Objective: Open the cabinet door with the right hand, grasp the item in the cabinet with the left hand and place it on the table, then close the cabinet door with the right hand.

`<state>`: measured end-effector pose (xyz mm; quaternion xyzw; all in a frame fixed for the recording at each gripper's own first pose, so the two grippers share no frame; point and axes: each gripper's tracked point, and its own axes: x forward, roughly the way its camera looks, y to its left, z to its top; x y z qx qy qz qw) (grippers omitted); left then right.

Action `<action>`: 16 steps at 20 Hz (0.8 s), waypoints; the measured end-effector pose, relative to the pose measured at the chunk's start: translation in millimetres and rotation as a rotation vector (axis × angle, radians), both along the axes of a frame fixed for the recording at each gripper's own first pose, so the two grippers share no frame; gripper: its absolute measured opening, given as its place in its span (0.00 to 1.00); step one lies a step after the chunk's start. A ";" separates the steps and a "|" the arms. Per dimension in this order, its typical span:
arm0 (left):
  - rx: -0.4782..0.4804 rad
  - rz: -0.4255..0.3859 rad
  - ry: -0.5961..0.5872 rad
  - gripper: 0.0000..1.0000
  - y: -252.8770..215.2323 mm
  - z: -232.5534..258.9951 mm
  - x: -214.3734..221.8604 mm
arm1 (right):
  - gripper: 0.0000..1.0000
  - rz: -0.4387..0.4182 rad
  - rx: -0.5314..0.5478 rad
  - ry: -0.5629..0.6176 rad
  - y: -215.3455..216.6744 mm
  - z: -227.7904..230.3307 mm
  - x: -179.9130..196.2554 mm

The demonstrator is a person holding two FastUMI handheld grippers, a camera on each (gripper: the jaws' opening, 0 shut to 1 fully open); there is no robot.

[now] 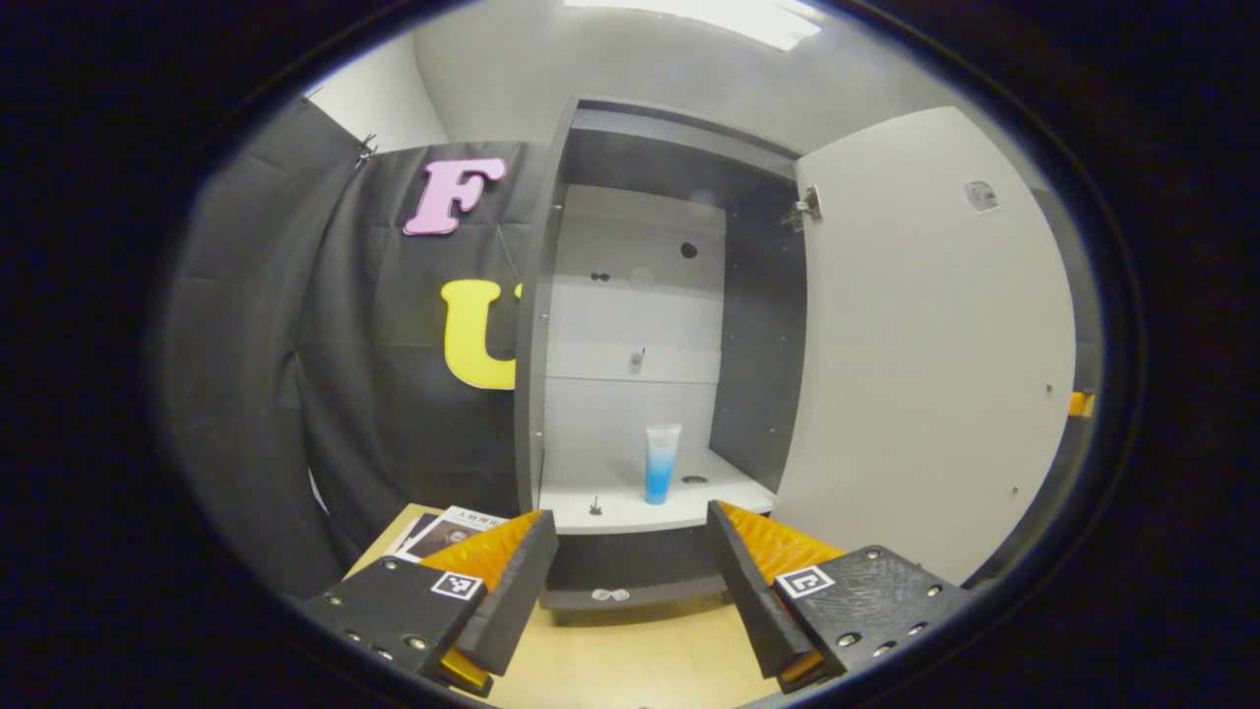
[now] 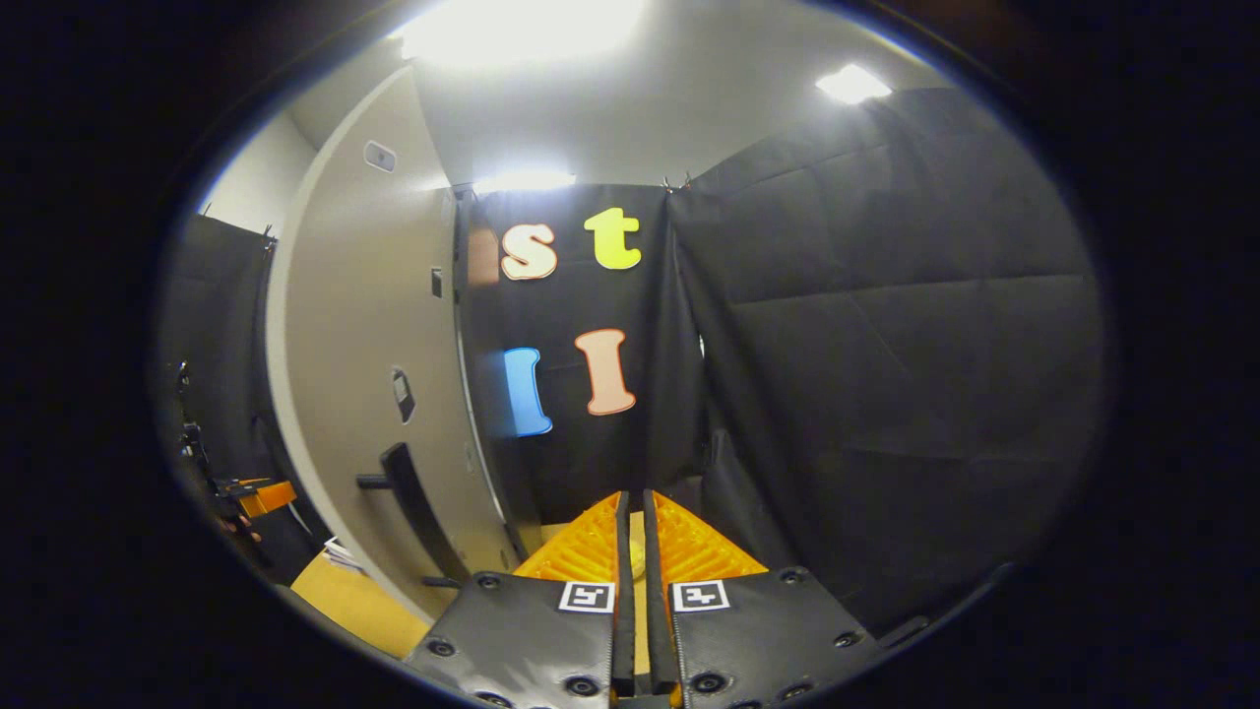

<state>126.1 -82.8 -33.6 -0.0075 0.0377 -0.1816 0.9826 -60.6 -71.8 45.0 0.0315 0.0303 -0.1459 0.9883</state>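
Magazine (image 1: pixel 445 532) lies left of open cabinet (image 1: pixel 630 394).

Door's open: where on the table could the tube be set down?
Bare table lies between the cabinet base and the open left gripper. The far-left corner holds a booklet. The tube stands alone on the shelf.

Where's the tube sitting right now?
In the left gripper view, the tube stands upright on the cabinet's bottom shelf, right of centre, beside a small round hole, ahead of the open left gripper.
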 end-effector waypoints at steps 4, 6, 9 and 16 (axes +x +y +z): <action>0.062 0.032 -0.046 0.92 -31.4 17.0 47.1 | 0.15 0.081 -0.036 -0.022 -7.9 -1.5 63.2; 0.041 0.028 -0.031 0.92 -56.5 9.6 75.2 | 0.30 0.094 -0.054 -0.013 -19.9 -9.0 87.2; -0.014 0.025 -0.004 0.92 -87.7 2.3 117.7 | 0.50 0.080 -0.065 0.007 -38.3 -22.8 111.7; 0.002 0.082 0.016 0.92 -112.6 -26.2 193.1 | 0.77 0.028 -0.081 0.028 -73.2 -38.6 144.4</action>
